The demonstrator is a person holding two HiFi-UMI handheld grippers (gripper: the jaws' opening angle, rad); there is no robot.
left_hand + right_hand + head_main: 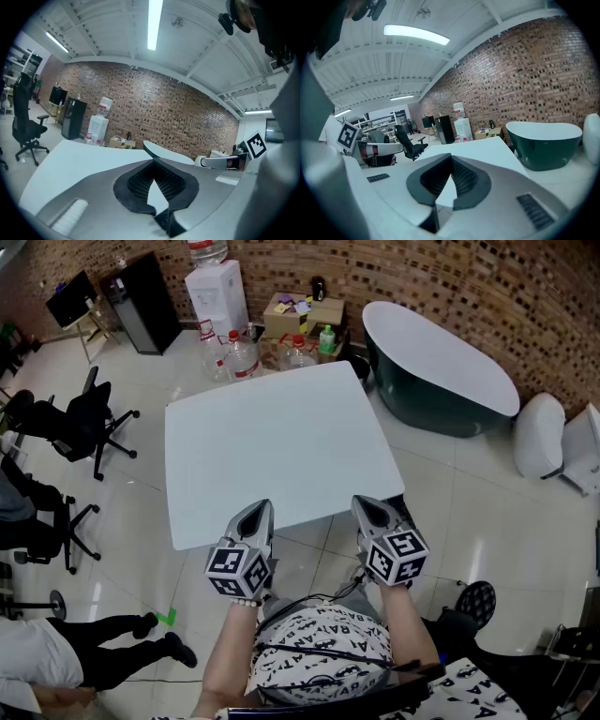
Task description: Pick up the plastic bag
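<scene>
No plastic bag shows in any view. The white square table (281, 437) has a bare top. My left gripper (261, 510) hangs over the table's near edge on the left, jaws together with nothing between them. My right gripper (365, 505) is level with it, at the near edge on the right, also shut and empty. In the left gripper view the left gripper (153, 161) has its tips meeting and points across the table (70, 154) toward the brick wall. In the right gripper view the right gripper (451, 156) is likewise closed over the tabletop (483, 143).
A dark green bathtub (436, 371) stands beyond the table's right side. A water dispenser (216, 292), water bottles (242, 354) and cardboard boxes (300, 315) line the far wall. Office chairs (80, 418) and a person's legs (103, 634) are at the left.
</scene>
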